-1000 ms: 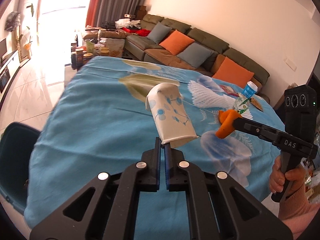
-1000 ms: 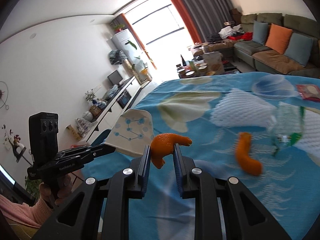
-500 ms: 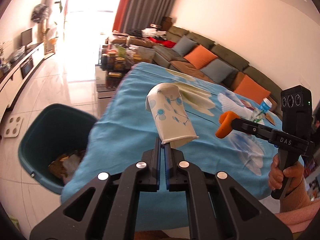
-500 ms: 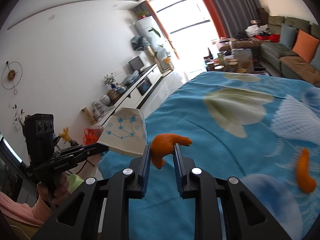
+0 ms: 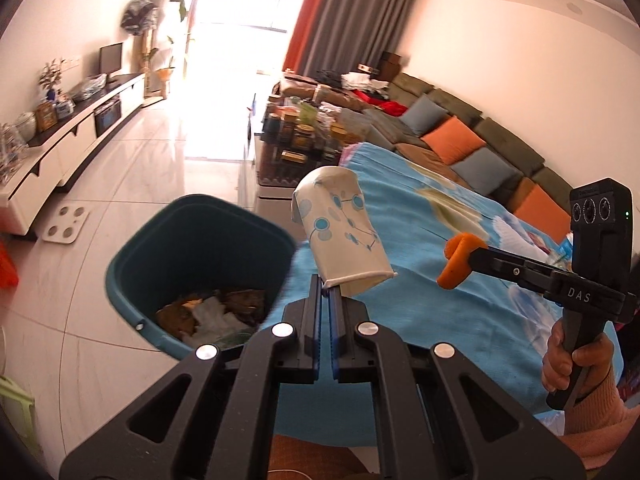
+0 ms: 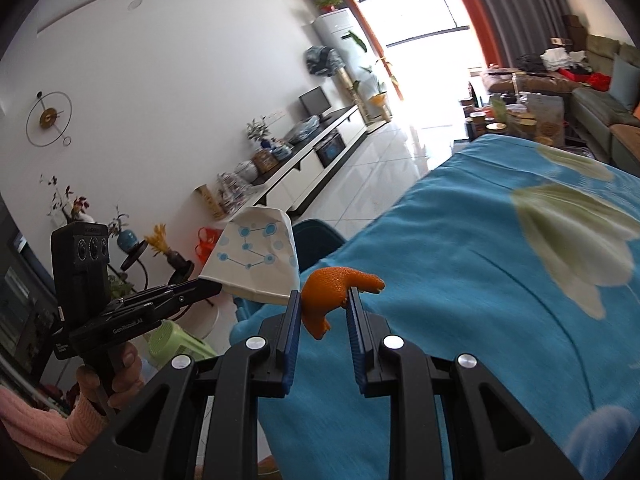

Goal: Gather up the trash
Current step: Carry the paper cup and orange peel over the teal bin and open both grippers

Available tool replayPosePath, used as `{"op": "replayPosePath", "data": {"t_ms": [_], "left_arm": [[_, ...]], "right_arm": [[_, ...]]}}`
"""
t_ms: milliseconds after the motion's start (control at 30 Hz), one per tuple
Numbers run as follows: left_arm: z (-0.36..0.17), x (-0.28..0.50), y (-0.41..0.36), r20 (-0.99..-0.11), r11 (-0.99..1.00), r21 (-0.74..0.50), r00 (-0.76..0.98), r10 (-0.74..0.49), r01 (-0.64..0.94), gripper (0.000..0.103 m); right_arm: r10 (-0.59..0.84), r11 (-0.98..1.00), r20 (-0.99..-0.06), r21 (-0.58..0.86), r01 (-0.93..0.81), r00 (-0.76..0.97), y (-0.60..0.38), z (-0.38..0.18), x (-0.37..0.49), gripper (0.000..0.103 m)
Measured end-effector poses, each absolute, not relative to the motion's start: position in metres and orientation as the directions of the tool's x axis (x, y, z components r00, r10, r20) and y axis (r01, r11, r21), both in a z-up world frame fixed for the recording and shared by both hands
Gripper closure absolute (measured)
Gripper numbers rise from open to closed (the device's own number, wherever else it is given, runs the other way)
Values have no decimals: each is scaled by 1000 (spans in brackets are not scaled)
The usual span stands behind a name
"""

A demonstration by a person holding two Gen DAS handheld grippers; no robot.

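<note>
My left gripper [image 5: 325, 286] is shut on the rim of a crumpled white paper cup [image 5: 340, 226] with blue dots, held up in the air. My right gripper [image 6: 323, 298] is shut on a curled piece of orange peel [image 6: 334, 290]. A teal trash bin [image 5: 192, 268] stands on the floor beside the table's left edge, with brown and white scraps inside. The cup hangs just right of the bin's opening. In the right wrist view the paper cup [image 6: 256, 260] and the left gripper [image 6: 200, 290] appear at the left, and only a bit of the bin [image 6: 316, 240] shows behind them.
The table wears a blue cloth [image 5: 440, 264] with flower prints. A low side table [image 5: 304, 136] crowded with jars stands beyond it, a green sofa [image 5: 460, 136] with cushions at the right, a white TV cabinet [image 5: 68, 140] at the left. A light green stool [image 6: 180, 342] sits on the tiled floor.
Both grippers have swung left across the table toward its edge, each keeping its load. The trash bin has come into full view beneath the cup; the bottle and loose peel have left the views.
</note>
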State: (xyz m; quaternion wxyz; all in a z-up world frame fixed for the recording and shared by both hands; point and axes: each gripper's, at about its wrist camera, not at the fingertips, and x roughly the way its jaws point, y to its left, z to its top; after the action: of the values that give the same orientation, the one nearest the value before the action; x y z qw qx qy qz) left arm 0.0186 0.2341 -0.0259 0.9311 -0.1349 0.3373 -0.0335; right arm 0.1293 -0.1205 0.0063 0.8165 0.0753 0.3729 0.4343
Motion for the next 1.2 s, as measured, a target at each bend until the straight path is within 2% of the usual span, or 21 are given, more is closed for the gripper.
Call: {"op": "replayPosePath", "data": {"t_ms": [367,1200], "left_arm": [[-30,8,275,-635,955,-269,769,-79,-124,99],[-64,32,306,-710,940,-224,703,25,-259,99]], "right_arm": [[777,568,-561,432,-701,284,-73,8,139,82],[738,548,-642,394,-738,206,22,-7,165,82]]}}
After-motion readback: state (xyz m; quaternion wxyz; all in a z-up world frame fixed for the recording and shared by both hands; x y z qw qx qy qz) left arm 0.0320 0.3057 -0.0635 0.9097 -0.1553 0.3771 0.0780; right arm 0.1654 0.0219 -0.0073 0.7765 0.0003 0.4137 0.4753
